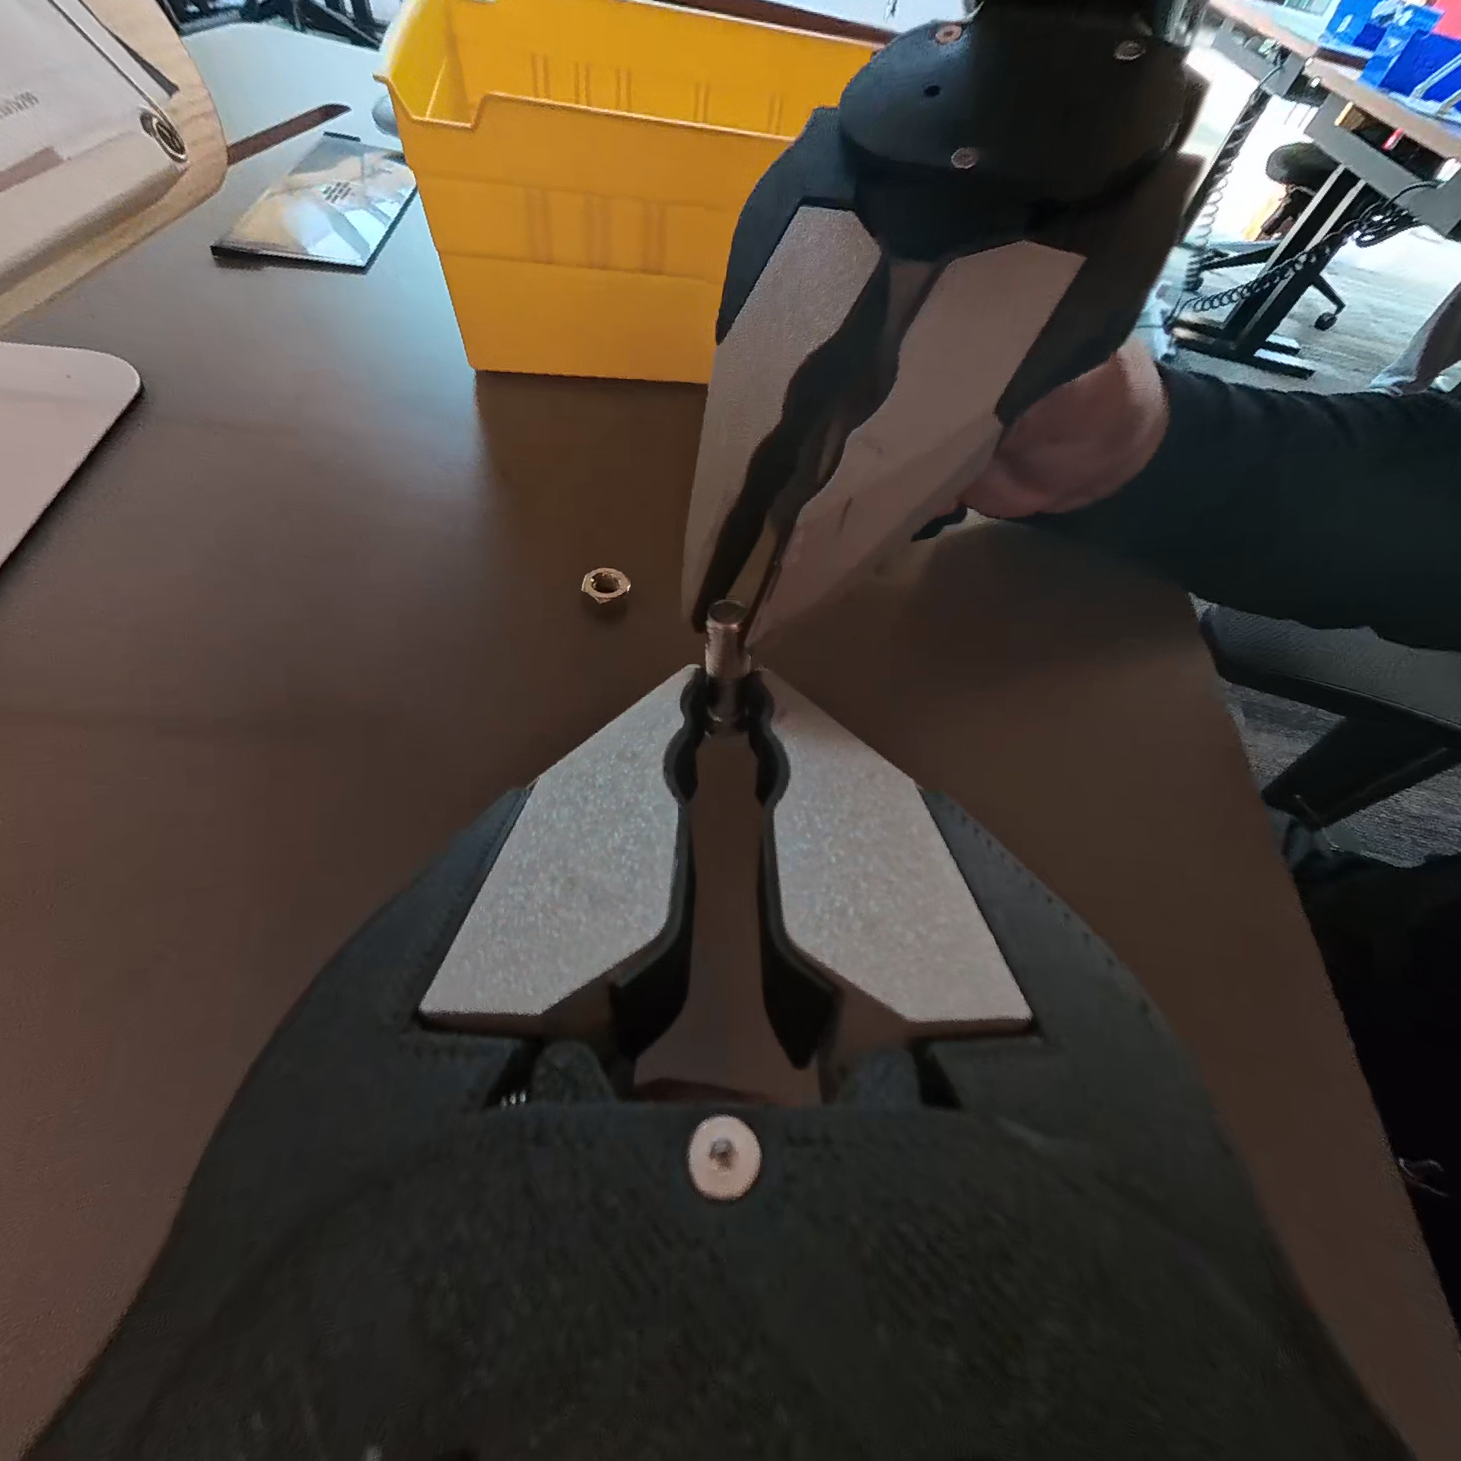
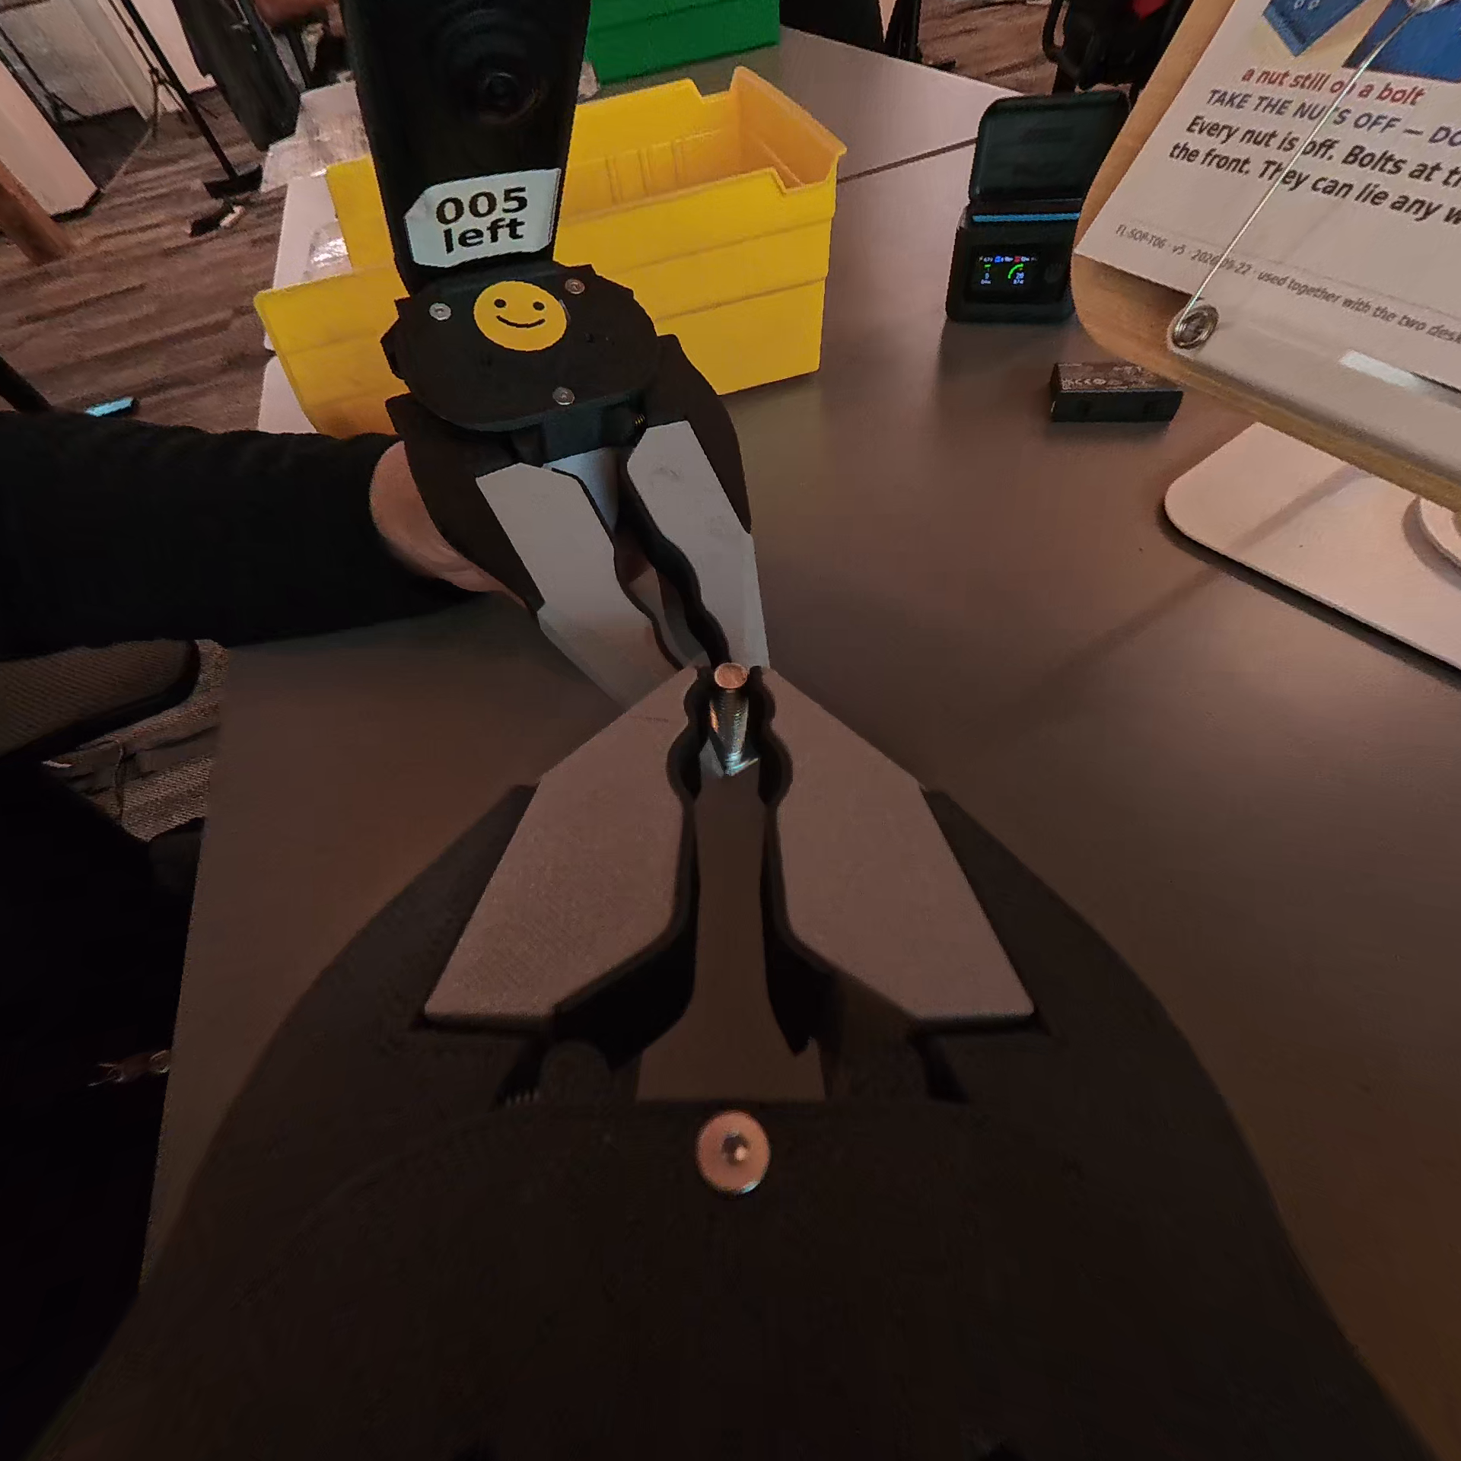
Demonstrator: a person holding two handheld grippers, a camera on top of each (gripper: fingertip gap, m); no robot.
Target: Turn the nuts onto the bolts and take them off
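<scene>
Over a dark brown table (image 1: 277, 751), the left gripper (image 1: 723, 696) is closed around a metal bolt (image 1: 723, 664), holding its lower end so the shaft points up. The right gripper (image 1: 727, 624) comes down from above, its tips pinched on the bolt's upper end. A loose brass-coloured nut (image 1: 605, 591) lies on the table just left of the bolt. A yellow bin (image 1: 585, 261) stands farther back.

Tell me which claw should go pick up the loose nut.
Probably right: the right claw only pinches the tip of the bolt, near the nut; the left claw grips its base.
</scene>
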